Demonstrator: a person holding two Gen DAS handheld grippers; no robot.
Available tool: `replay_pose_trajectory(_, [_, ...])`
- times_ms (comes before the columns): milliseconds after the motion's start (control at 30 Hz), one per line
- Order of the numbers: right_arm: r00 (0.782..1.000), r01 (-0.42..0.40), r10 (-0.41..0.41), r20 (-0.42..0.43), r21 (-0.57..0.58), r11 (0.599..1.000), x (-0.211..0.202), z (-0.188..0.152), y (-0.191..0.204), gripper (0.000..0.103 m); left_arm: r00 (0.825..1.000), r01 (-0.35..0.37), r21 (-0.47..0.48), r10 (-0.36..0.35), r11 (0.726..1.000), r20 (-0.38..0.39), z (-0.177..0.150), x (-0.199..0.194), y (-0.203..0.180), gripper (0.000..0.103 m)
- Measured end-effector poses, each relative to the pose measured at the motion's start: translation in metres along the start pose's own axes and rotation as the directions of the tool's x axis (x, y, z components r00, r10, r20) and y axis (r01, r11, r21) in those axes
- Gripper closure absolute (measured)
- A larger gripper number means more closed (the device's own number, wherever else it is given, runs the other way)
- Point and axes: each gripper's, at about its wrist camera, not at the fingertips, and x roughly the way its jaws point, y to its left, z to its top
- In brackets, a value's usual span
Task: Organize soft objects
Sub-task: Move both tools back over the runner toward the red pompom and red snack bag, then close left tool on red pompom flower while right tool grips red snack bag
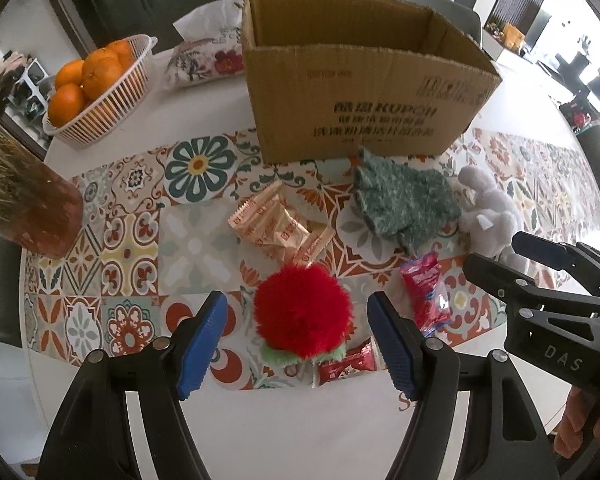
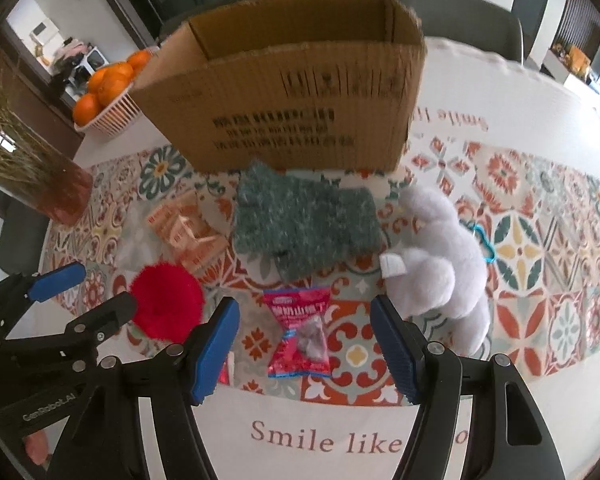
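With both jaws spread, the left hand-held gripper (image 1: 296, 344) straddling the red pompom (image 1: 303, 312) could pinch the wrapped candy (image 1: 346, 366) tucked beside it, while the right hand-held gripper (image 2: 305, 346) hovers empty.

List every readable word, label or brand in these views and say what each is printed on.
"KUPON": cardboard box, front wall; the Chinese lines around it are too blurred to read.
"Smile like": tablecloth, near edge; the rest is hidden behind the right gripper.
"DAS": body of the right gripper, seen in the left wrist view.
"GenRobot.AI": body of the left gripper.
Red snack packet and gold wrappers: print too small to read.
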Motion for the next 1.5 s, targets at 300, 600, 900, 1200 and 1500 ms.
replay_pose_trajectory(300, [0.998, -0.004, 0.004, -0.070, 0.009, 1.000, 0.029, -0.009, -0.008, 0.034, 0.999, -0.001, 0.026, 0.002, 1.000, -0.042, -0.008, 0.024, -0.001, 0.031])
replay_pose_trajectory(600, [0.993, -0.028, 0.030, -0.112, 0.020, 0.999, 0.053, -0.018, -0.015, 0.034, 0.997, 0.025, 0.041, -0.023, 0.999, -0.070, -0.013, 0.042, -0.001, 0.031])
replay_pose_trajectory(900, [0.990, -0.031, 0.032, -0.137, 0.014, 0.999, 0.070, -0.025, -0.013, 0.034, 0.995, 0.041, 0.043, -0.037, 0.998, -0.090, -0.017, 0.064, 0.000, 0.032])
replay_pose_trajectory(1200, [0.988, -0.031, 0.033, -0.150, 0.019, 0.999, 0.080, -0.028, -0.012, 0.036, 0.992, 0.053, 0.028, -0.049, 0.998, -0.117, -0.016, 0.084, 0.001, 0.040])
replay_pose_trajectory(1500, [0.988, -0.037, 0.039, -0.152, 0.017, 0.999, 0.085, -0.029, -0.007, 0.049, 0.990, 0.055, -0.005, -0.055, 0.998, -0.131, -0.010, 0.101, 0.002, 0.056])
